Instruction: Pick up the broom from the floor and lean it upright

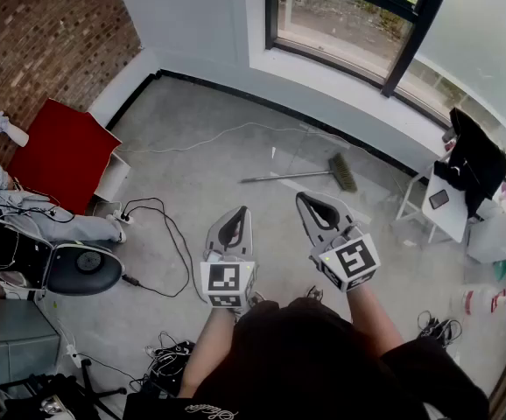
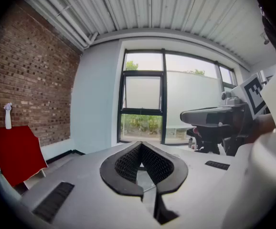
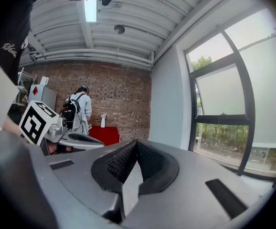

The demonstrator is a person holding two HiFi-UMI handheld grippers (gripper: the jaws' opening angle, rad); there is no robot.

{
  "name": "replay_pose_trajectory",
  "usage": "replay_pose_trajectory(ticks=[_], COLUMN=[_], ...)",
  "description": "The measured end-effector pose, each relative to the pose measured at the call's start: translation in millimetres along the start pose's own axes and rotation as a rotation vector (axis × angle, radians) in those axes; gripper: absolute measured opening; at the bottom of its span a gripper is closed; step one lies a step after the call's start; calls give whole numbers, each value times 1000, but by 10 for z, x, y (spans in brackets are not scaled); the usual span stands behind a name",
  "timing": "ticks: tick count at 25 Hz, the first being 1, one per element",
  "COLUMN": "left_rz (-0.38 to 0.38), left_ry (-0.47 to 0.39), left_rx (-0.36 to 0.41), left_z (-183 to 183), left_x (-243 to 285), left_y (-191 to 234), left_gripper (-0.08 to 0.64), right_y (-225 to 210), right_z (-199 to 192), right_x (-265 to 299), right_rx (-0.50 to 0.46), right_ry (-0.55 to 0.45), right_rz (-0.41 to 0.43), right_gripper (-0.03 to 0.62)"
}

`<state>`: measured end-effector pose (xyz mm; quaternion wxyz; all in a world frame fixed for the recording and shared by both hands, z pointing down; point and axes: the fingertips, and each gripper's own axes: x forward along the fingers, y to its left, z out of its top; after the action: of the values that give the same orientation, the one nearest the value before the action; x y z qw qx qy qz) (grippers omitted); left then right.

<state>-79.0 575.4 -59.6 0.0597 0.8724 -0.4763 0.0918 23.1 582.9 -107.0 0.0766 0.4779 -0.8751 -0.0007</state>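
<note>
1. Left fingers (image 1: pixel 244 234): closed tip to tip and empty, low in the middle of the frame, pointing up-frame toward the handle's bare end.
2. Broom (image 1: pixel 297 176): flat on the floor (image 1: pixel 192 182), above both pairs and well apart from them. Its long axis runs left to right, with the brush head (image 1: pixel 345 173) at the right.
3. Right fingers (image 1: pixel 336 224): closed on nothing, below the brush end and probably the nearer pair.

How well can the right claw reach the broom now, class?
Probably yes: nothing stands between the shut right claw and the broom on the floor ahead, though it must lower and open.
</note>
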Motion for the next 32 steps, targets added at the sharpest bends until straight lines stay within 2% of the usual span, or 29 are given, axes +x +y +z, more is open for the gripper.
replay_pose_trajectory(ticks=[3, 7, 12, 17, 20, 24, 32], left_rz=[-6, -9, -7, 11, 29, 58, 79], left_ry=[3, 20, 46, 73, 98, 123, 197], left_rx=[11, -7, -15, -7, -17, -25, -35], left_z=[-5, -69, -179, -150, -114, -93, -315], left_x=[95, 262, 663, 1389, 1830, 2364, 2951], left_y=[131, 285, 368, 563, 707, 896, 1216], left_gripper=[3, 3, 3, 3, 3, 3, 3], right_y=[-36, -143, -508, -1146, -1524, -1929, -2273], right_z=[-8, -117, -333, -487, -633, -777, -1096], right_x=[141, 262, 459, 990, 1337, 1764, 2527], right_rx=[-17, -14, -16, -44, -51, -119, -52], right_ry=[-13, 29, 60, 76, 119, 144, 198], right_rz=[-6, -24, -22, 16, 41, 99, 166], right_gripper=[8, 8, 8, 8, 8, 8, 8])
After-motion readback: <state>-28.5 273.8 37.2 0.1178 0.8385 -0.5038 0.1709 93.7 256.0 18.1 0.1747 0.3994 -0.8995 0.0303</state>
